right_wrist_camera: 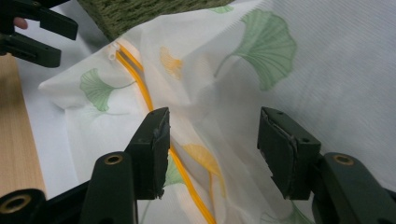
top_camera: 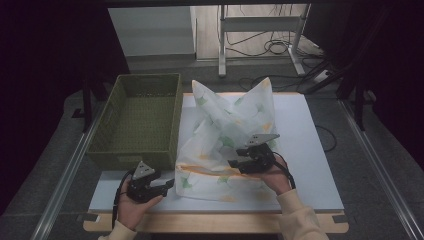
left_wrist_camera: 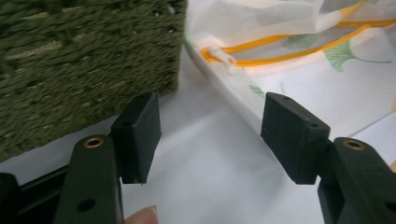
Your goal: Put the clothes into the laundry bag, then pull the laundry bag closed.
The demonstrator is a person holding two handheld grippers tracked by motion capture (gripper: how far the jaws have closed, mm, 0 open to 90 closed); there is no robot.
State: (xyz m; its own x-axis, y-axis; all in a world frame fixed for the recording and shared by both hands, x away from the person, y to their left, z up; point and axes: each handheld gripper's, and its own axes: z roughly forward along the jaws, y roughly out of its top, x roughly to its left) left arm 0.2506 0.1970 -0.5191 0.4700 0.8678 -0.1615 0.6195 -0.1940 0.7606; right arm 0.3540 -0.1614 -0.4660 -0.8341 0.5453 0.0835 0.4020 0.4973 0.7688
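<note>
Looking down, high view: a white cloth bag [top_camera: 227, 145] printed with green and yellow leaves lies crumpled on the white table top [top_camera: 305, 150], two of its corners standing up at the far side.
Basket, high view: a green woven basket [top_camera: 137, 120] sits on the left part of the table, its right wall just beside the bag.
Left gripper, high view: the left gripper [top_camera: 167, 186] rests low at the near left, its tips just at the bag's near-left corner, held in a hand [top_camera: 132, 207].
Right gripper, high view: the right gripper [top_camera: 234, 164] hovers over the bag's near middle, pointing left.
Jaws, left gripper view: spread wide, with bare table between them; the right pad [left_wrist_camera: 292, 135] stands close to the bag's edge, and I cannot tell whether it touches.
Zip, left gripper view: an orange zip [left_wrist_camera: 280, 46] runs along the bag, its white pull [left_wrist_camera: 222, 55] near the basket's corner.
Jaws, right gripper view: parted and gripping nothing; the bag's cloth and orange zip lie below the gap.
Far corner, right gripper view: the other gripper shows at top left, beside the basket.
</note>
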